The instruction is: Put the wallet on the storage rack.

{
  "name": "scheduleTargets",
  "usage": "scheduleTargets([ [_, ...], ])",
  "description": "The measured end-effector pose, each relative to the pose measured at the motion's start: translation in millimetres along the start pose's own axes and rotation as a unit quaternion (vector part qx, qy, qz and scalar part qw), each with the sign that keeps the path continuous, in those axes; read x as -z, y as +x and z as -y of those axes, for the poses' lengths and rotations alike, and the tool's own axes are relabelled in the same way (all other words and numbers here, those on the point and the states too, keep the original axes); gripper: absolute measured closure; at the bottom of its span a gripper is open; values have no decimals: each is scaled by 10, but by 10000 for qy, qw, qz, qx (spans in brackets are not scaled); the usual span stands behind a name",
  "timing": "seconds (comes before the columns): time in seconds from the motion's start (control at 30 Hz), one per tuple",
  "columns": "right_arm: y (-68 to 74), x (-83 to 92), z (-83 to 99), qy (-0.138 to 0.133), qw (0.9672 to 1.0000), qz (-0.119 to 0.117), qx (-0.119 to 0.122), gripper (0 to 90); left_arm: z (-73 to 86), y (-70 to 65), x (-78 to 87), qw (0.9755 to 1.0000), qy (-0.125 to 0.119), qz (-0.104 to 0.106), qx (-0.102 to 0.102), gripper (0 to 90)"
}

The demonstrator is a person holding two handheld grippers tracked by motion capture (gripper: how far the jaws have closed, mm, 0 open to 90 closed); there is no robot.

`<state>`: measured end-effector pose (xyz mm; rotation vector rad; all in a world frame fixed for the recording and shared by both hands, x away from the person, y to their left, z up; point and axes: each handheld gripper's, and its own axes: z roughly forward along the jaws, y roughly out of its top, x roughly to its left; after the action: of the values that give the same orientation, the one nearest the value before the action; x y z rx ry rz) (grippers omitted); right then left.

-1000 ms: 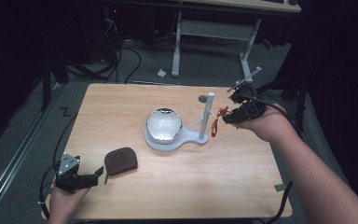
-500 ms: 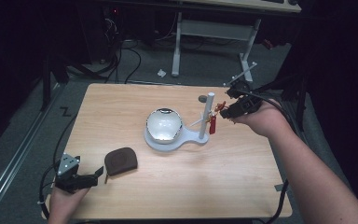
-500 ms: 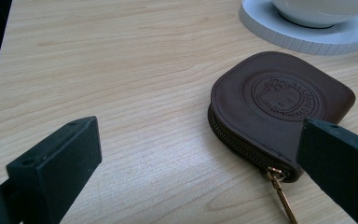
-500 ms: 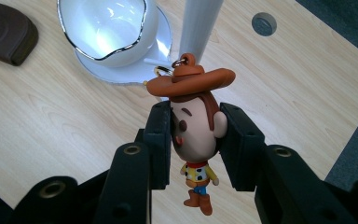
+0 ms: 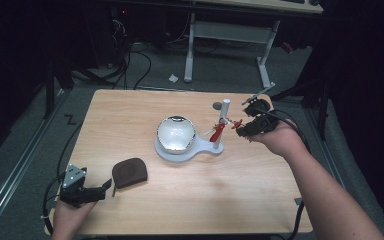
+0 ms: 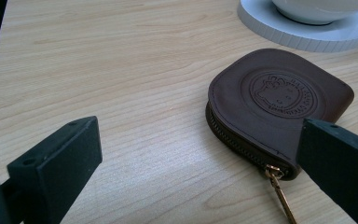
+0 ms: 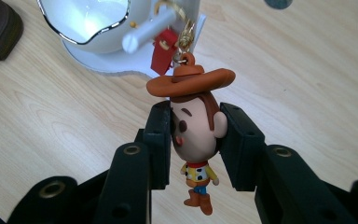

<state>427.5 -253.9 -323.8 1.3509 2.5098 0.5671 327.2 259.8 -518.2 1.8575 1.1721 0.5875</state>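
The cowboy keychain (image 7: 196, 135) hangs by its gold ring near the white stand's (image 5: 223, 117) peg, its head clamped between the right gripper's (image 7: 195, 140) jaws, above the table (image 5: 240, 195). A bowl (image 5: 176, 133) sits on the stand's base. The left gripper (image 6: 200, 154) rests open beside a brown pouch (image 6: 275, 102), not touching it.

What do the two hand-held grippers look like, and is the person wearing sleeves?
Both are black. The left gripper has blocky square jaws, a grey three-cornered plate on top and a trailing black cable. The right gripper has brass-ringed screw holes. Both forearms are bare, no sleeves visible.
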Motion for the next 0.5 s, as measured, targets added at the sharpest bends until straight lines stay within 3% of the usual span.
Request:
scheduleTargets([
  [0.17, -22, -245, 135, -9, 9998, -142, -131, 662, -4, -9, -13, 10000, 16, 27, -22, 9],
  [0.5, -12, -578, 231, -248, 9990, -263, -245, 656, 15, -13, -17, 9999, 80, 75, -60, 12],
])
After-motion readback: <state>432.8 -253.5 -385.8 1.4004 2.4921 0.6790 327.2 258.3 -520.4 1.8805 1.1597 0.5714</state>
